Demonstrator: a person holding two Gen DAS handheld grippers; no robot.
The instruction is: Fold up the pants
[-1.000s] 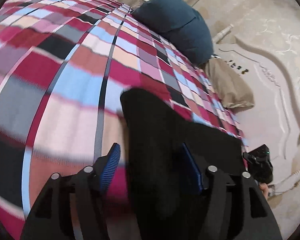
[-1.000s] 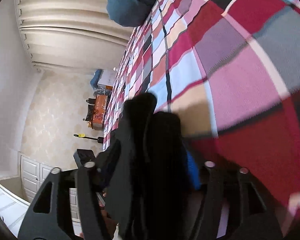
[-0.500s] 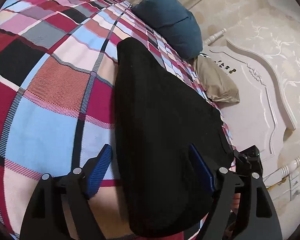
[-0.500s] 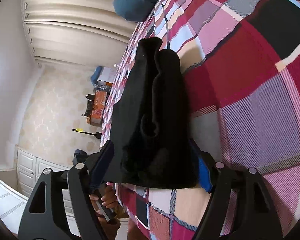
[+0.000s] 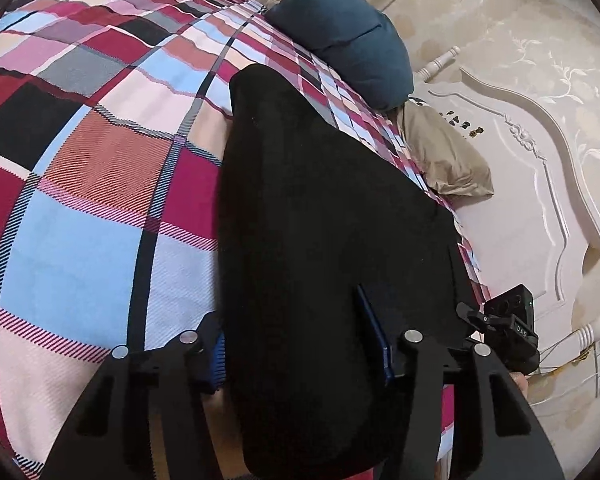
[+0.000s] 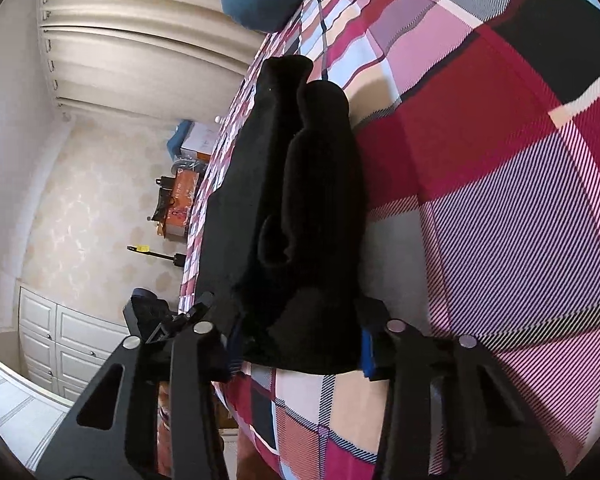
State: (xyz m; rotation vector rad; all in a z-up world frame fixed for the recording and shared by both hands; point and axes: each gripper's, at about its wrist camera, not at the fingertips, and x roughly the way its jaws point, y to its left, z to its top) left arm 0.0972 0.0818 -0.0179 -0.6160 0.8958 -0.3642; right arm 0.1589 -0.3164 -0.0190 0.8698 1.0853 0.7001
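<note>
Left wrist view first: the black pants [image 5: 320, 208] lie lengthwise on the checked bedspread [image 5: 84, 208], running away toward the blue pillow [image 5: 348, 36] and the beige pillow [image 5: 444, 156] by the cream headboard [image 5: 540, 184]. The left gripper [image 5: 298, 352] straddles the near end of the cloth, jaws closing, its blue pads [image 5: 374, 340] right against the fabric on both sides, so it looks clamped on a thick fold. At the right edge, the other tool's black body [image 5: 512, 328] carries small white letters reading "DAS"; nothing else legible there. Now the right wrist view: the pants [image 6: 300, 200] show as a bunched double roll on the bedspread [image 6: 500, 160] near the bed's edge. The right gripper [image 6: 298, 350] has its jaws closing too, with the near hem bundled between the pads [image 6: 366, 354] and pressed on both sides. Beyond the bed, curtains [image 6: 132, 32], white cabinets [image 6: 60, 344] and an orange box [image 6: 180, 196] whose printing is too small to read.
</note>
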